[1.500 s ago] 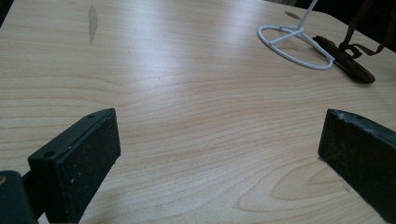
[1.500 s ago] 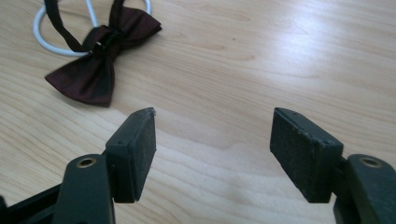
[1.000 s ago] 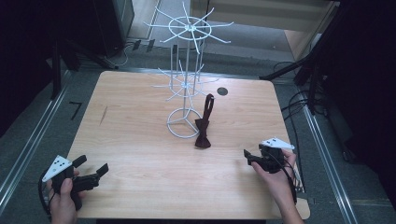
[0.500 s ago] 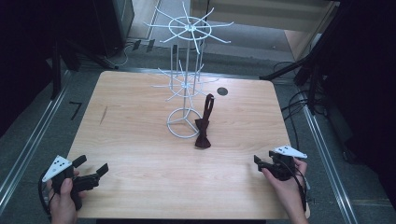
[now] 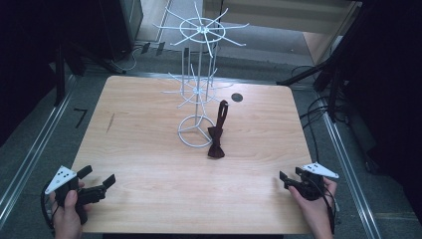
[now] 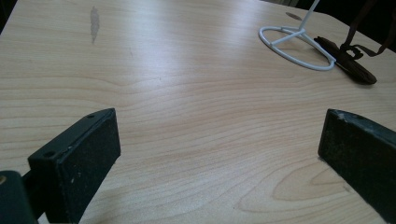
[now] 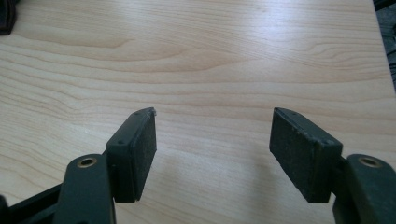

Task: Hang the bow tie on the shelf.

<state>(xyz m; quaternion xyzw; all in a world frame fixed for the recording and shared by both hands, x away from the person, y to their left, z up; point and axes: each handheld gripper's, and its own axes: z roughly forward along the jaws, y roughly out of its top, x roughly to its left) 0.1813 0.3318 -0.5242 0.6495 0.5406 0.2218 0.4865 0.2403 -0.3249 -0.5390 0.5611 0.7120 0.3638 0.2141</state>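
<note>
Bow tie [image 5: 216,142], dark, centre of bench [image 5: 149,149] beside wire stand [image 5: 199,74], long axis up-frame; right tongs [image 5: 293,180] lower right, marginally nearer; left tongs [image 5: 97,179] lower left; both wide, empty.

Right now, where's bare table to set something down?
Free: the left half beside the wire stand, and the front strip between the left gripper and right gripper. Crowded: centre, where the bow tie touches the stand's base.
</note>
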